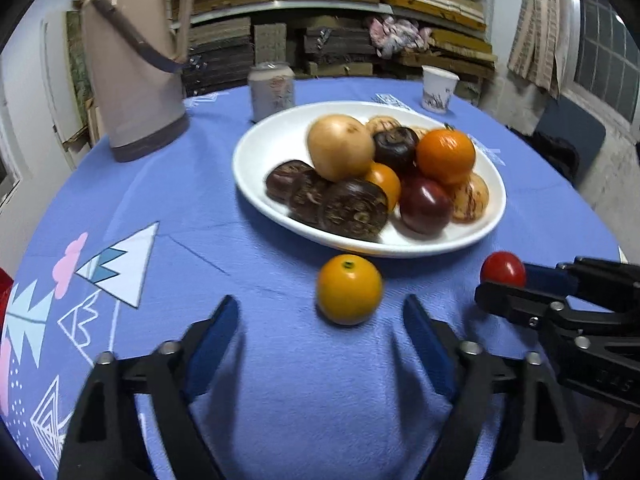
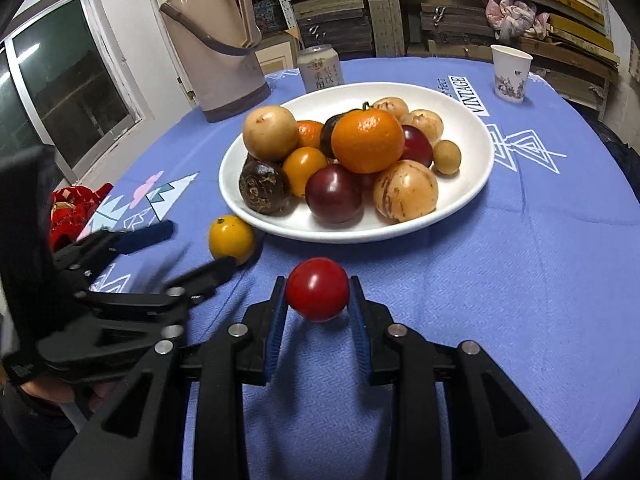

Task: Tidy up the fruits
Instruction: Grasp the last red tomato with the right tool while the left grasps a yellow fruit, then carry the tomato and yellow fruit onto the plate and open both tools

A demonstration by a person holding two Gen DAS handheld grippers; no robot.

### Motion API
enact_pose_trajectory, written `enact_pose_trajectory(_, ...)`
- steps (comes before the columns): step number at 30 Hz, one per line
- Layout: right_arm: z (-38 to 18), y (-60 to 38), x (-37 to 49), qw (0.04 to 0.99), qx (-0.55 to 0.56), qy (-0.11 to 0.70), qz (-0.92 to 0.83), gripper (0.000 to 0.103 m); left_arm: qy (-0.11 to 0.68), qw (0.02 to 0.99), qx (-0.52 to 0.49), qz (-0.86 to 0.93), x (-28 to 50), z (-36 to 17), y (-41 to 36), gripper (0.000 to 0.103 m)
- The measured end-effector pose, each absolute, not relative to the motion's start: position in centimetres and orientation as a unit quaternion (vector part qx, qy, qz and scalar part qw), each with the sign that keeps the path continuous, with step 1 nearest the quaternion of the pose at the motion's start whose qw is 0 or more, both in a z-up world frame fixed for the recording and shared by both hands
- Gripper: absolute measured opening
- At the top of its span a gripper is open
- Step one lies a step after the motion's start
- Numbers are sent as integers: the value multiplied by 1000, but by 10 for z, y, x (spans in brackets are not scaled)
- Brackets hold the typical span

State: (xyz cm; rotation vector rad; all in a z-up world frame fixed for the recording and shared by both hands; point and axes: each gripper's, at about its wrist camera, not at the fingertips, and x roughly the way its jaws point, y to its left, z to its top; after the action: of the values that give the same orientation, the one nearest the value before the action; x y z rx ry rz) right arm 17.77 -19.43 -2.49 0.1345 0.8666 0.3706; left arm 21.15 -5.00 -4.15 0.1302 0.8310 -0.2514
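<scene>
A white plate (image 1: 280,136) (image 2: 472,184) holds a heap of several fruits: oranges, dark plums, pale round fruits and brown water chestnuts. A small yellow-orange fruit (image 1: 349,289) (image 2: 232,239) lies on the blue tablecloth just in front of the plate. My left gripper (image 1: 320,320) (image 2: 192,248) is open, with that fruit just beyond its fingertips. My right gripper (image 2: 317,289) (image 1: 500,286) is shut on a red tomato (image 2: 317,289) (image 1: 503,270) and holds it near the plate's front rim.
A beige thermos (image 1: 132,64) (image 2: 216,36), a drink can (image 1: 272,90) (image 2: 321,68) and a paper cup (image 1: 438,88) (image 2: 511,73) stand behind the plate. A red object (image 2: 74,208) lies at the table's left edge. Shelves of stacked boards fill the background.
</scene>
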Motion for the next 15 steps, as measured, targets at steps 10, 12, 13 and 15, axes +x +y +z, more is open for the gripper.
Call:
enact_pose_trajectory(10,-25,-201,177,889,76,419,170,31,424,894,66,-128,225,-51,-64,37)
enact_pose_trajectory(12,-25,-201,177,889,74,419,169,31,421,895,62,-130,225,-51,-63,37)
enact_pose_trajectory(13,-26,-201,177,889,74,419,169,31,421,896,60,-131,224,-50,-62,37)
enact_pose_trajectory(15,-26,-201,177,889,74,419,167,31,421,895,54,-137,222,-50,-61,37)
